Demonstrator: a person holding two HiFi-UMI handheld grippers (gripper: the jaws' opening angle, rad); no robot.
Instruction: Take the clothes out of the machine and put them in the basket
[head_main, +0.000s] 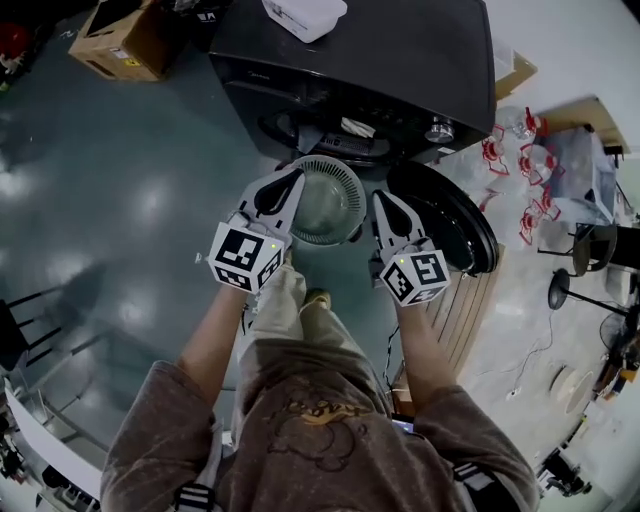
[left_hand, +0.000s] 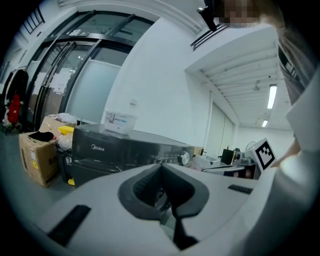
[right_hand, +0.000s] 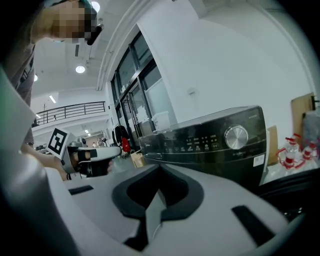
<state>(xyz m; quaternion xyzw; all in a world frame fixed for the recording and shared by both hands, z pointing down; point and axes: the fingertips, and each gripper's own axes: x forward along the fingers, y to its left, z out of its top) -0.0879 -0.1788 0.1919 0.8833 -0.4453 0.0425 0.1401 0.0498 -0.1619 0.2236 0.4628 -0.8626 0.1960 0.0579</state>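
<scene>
Reaching step: left gripper (head_main: 296, 176) and right gripper (head_main: 381, 198), jaws together, empty, hover over the round grey slatted basket (head_main: 345, 180) before the black washing machine (head_main: 380, 60); clothes unseen, likely inside; next, open and reach in

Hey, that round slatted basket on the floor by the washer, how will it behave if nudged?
The basket looks like thin slatted plastic with nothing in it, so probably light and easy to slide on the glossy floor. Its wide round shape suggests it won't tip readily.
</scene>
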